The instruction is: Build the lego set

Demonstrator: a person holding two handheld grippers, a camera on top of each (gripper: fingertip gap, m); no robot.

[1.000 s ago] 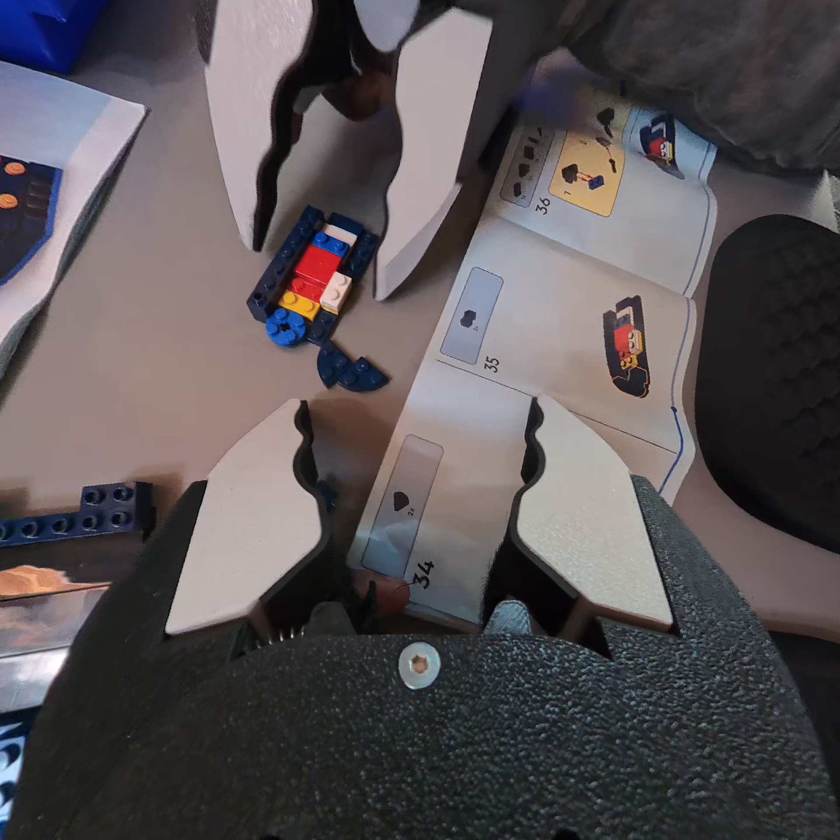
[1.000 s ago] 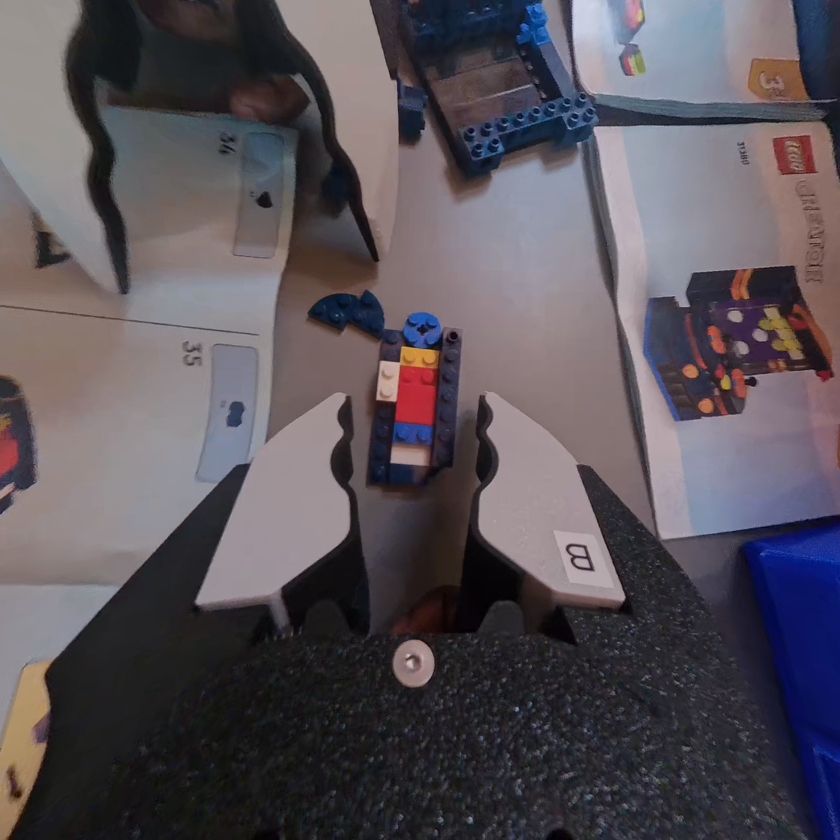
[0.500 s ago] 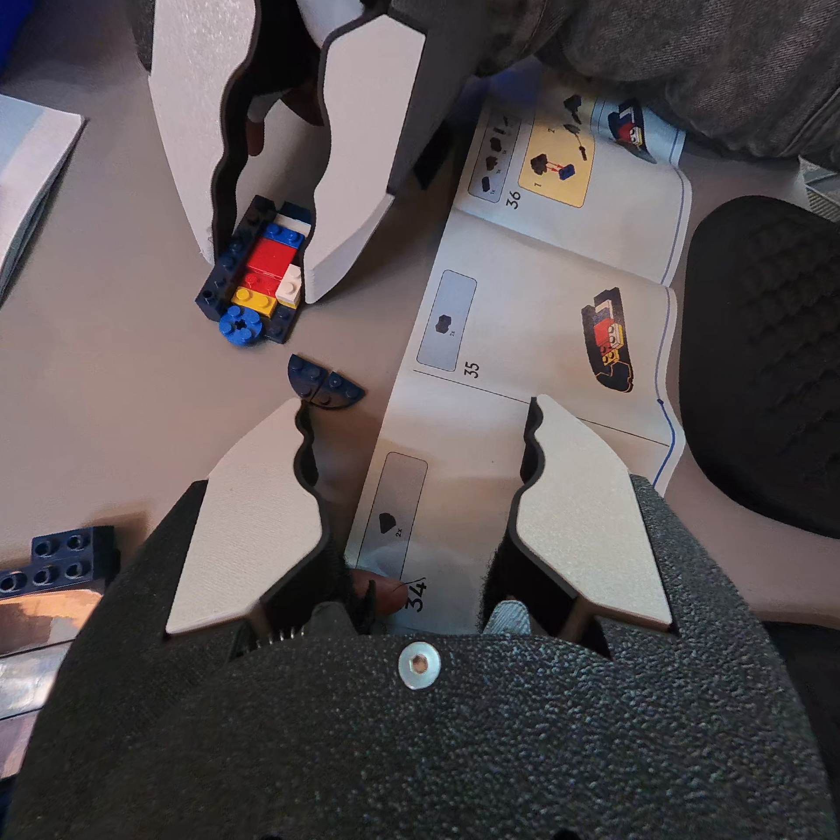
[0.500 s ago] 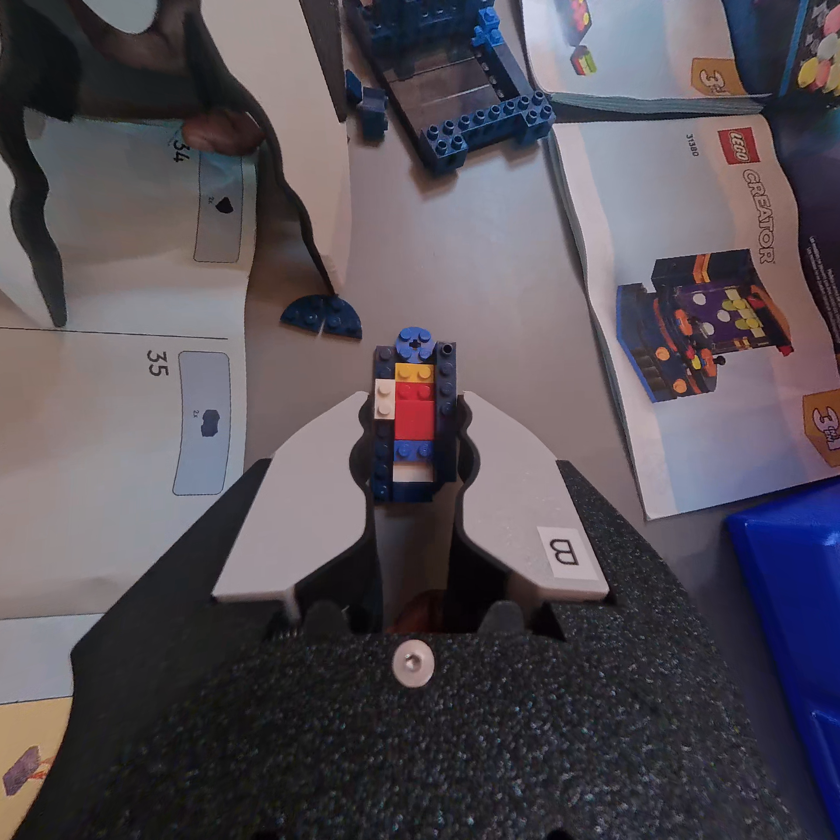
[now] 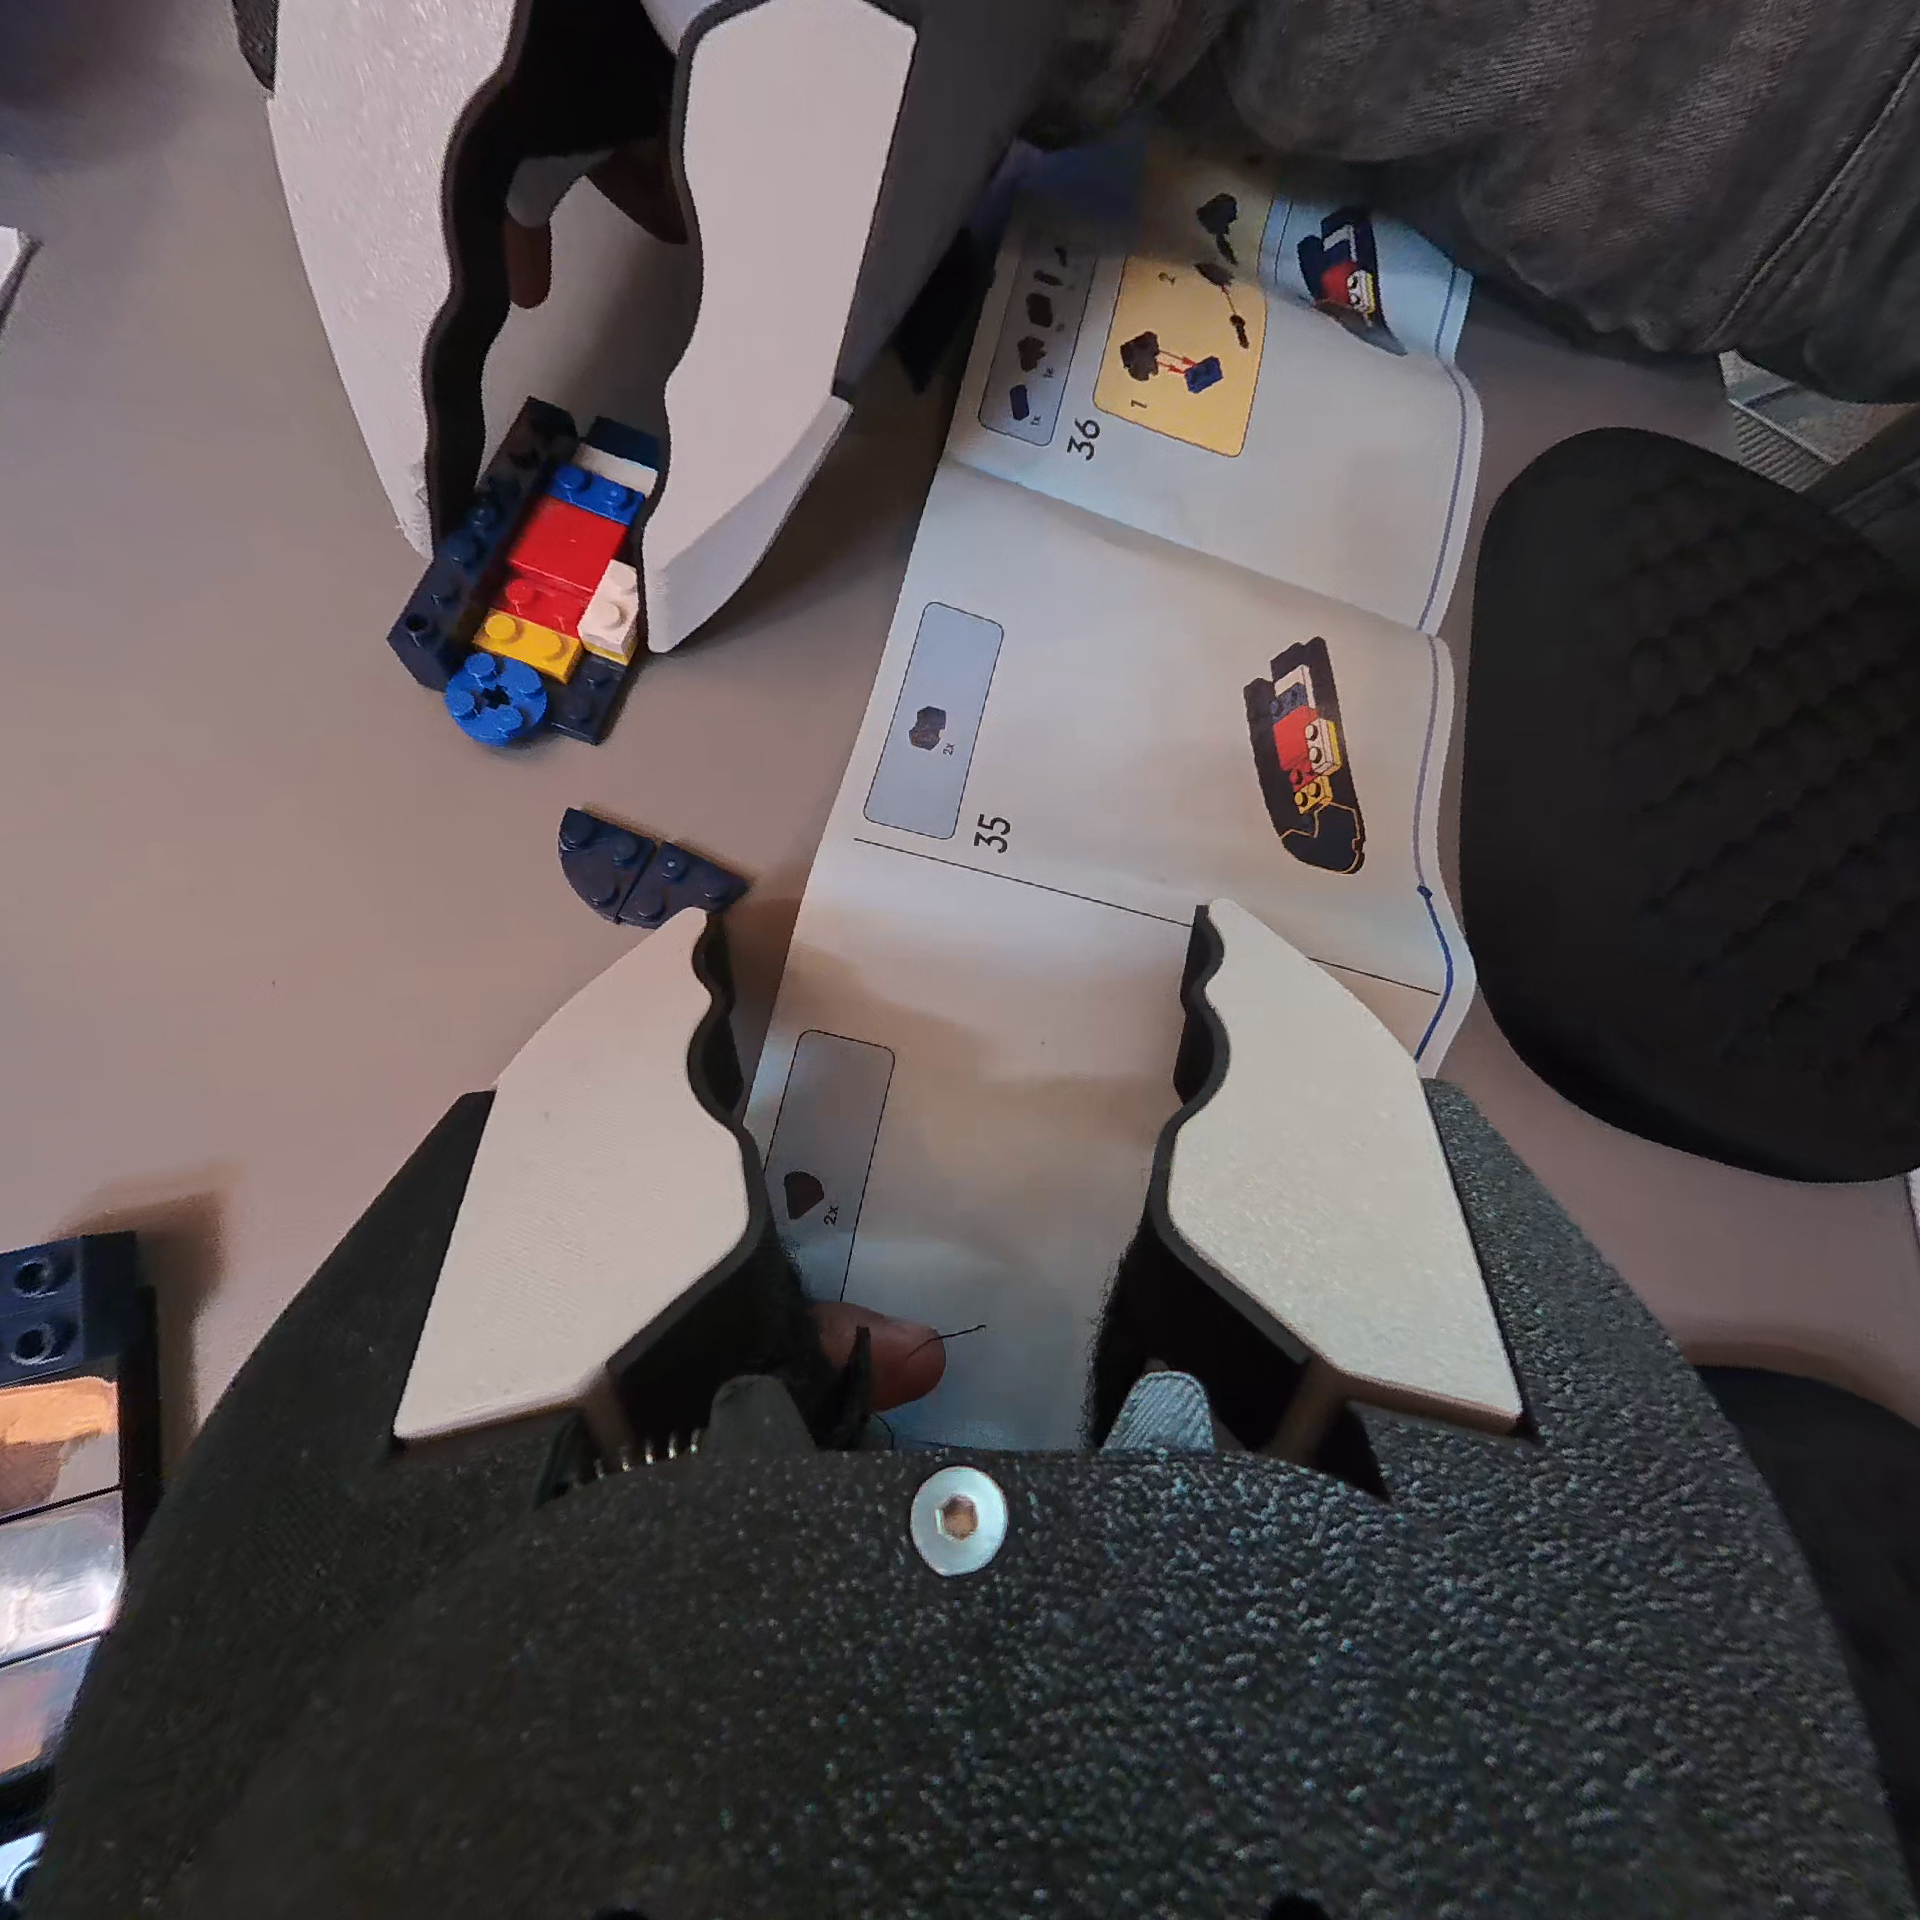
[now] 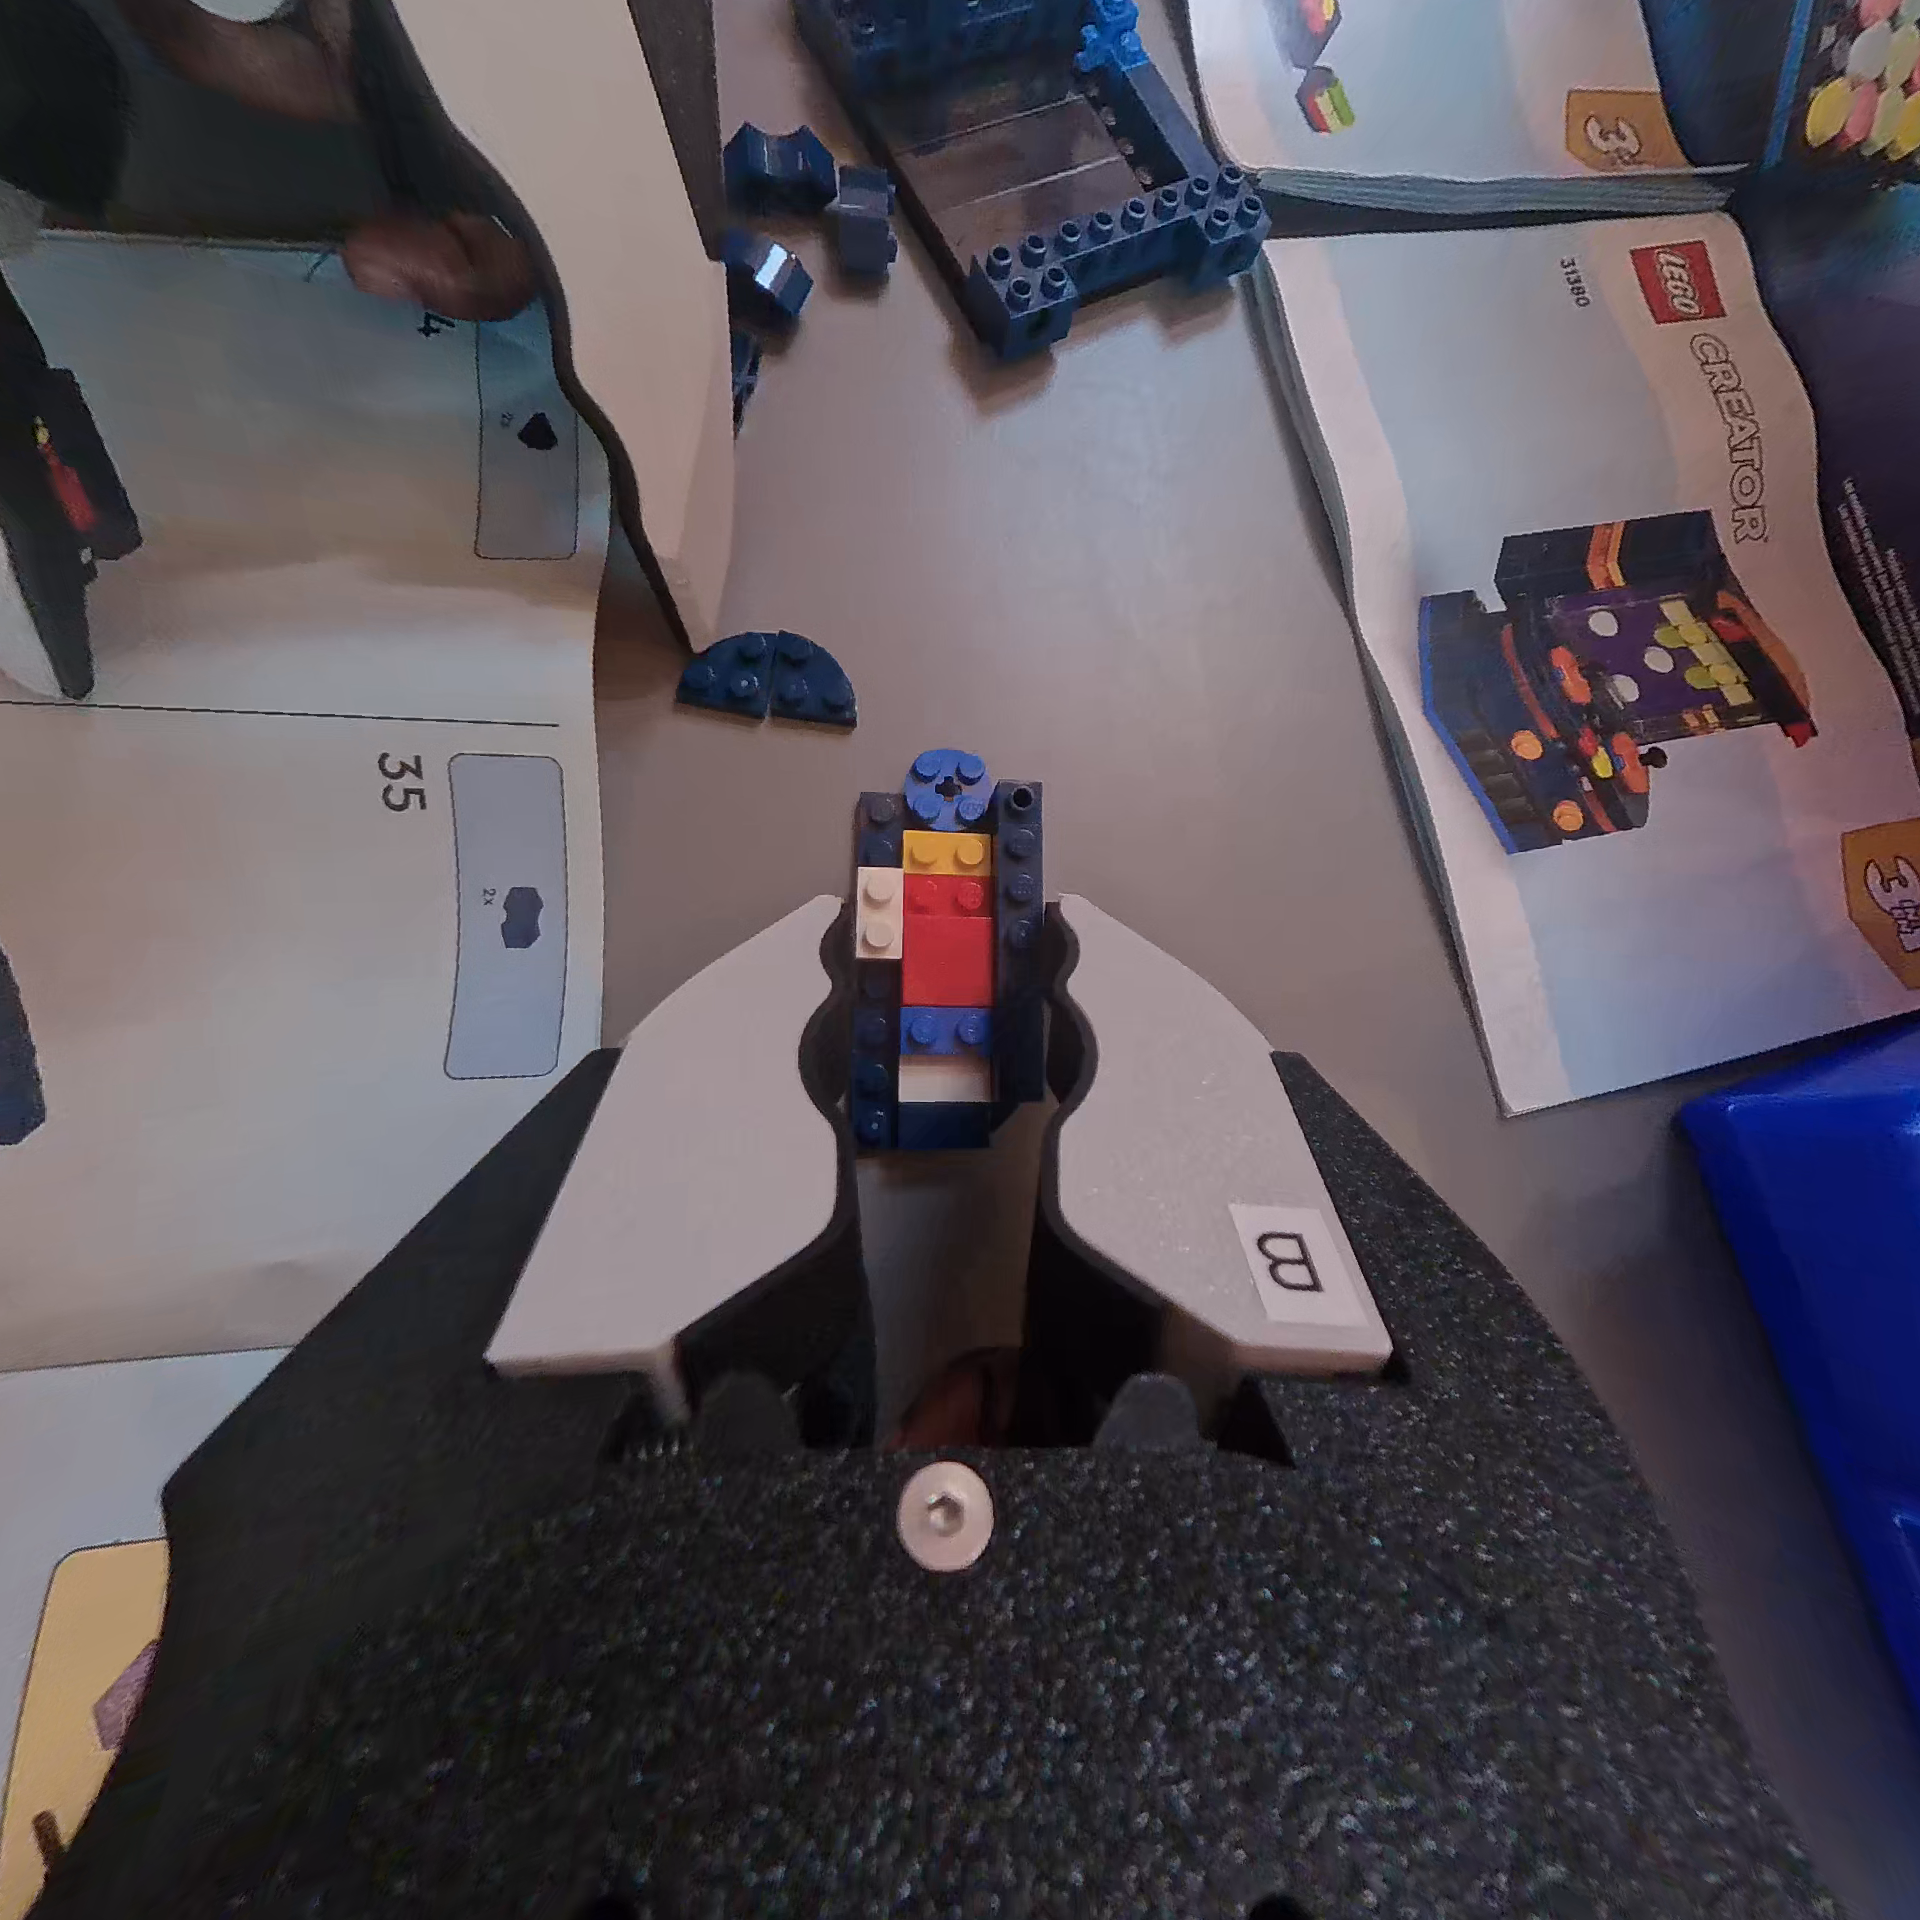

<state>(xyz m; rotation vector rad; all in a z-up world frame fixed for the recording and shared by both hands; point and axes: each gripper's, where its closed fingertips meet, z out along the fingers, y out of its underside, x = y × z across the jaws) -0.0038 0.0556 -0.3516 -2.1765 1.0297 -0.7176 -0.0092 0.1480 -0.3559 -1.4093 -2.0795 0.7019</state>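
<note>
The left gripper [image 5: 951,920] hangs with its fingers spread wide and nothing between them, above an open instruction booklet [image 5: 1122,665] lying on the grey table [image 5: 208,883]. Its left fingertip is just beside two dark blue quarter-round plates [image 5: 644,871] that lie edge to edge on the table, though contact cannot be told. Farther along, the right gripper [image 6: 948,914] has its fingers closed on a small brick assembly [image 6: 945,956]: dark blue side rails with a round blue plate at the far end, then yellow, red, blue and white pieces. Both pads press its sides. To its right lie a closed booklet [image 6: 1621,665] and a blue box [image 6: 1829,1299].
</note>
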